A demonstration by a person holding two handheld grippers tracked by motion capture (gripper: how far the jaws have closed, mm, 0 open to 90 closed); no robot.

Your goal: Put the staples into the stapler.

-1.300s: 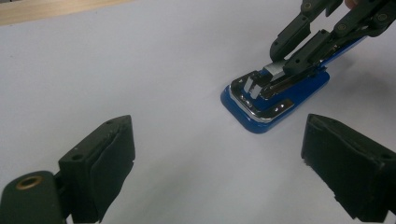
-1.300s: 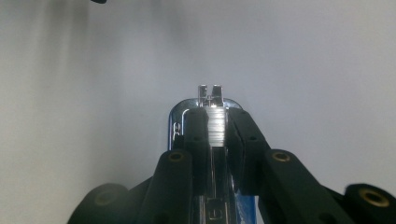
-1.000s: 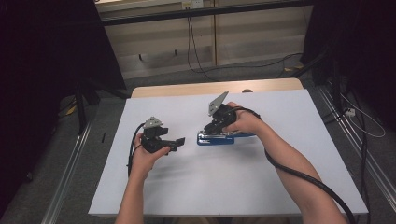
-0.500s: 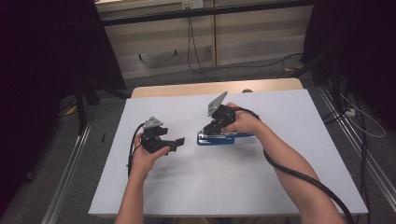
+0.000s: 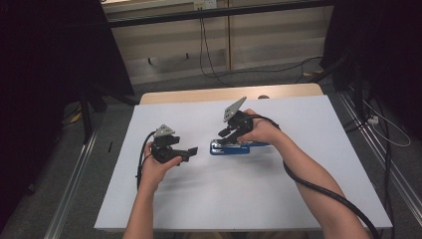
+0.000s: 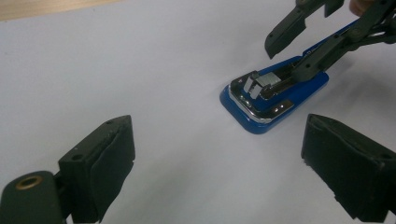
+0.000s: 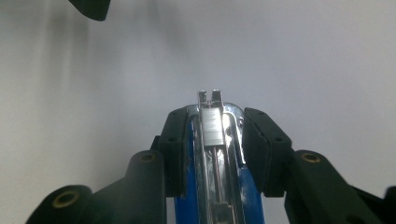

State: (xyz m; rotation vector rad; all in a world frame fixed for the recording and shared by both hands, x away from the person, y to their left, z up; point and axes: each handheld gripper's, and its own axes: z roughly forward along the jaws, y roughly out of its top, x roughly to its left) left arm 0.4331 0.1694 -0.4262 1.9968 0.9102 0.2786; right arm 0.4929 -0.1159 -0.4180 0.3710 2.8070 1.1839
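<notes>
A blue stapler [image 5: 234,148] with a chrome staple channel lies flat on the white table top, its front end pointing left. My right gripper [image 5: 222,134] reaches down over it. In the right gripper view its jaws flank the stapler [image 7: 211,123] on both sides; they have just been opening and no longer squeeze it. The left gripper view has the stapler [image 6: 275,100] ahead, with the right gripper [image 6: 287,60] over it and one of that gripper's jaws clear of it. My left gripper [image 5: 186,152] hovers to the stapler's left, open [image 6: 215,163] and empty.
A white sheet [image 5: 224,199] covers the table, with a strip of bare wood [image 5: 199,94] at the far edge. Metal rails [image 5: 74,174] run along both sides. Cables [image 5: 209,55] lie on the floor beyond, and dark curtains hang left and right.
The right gripper's jaws stand a little wider around the stapler than before. Both hands stay where they were, and the stapler has not moved.
</notes>
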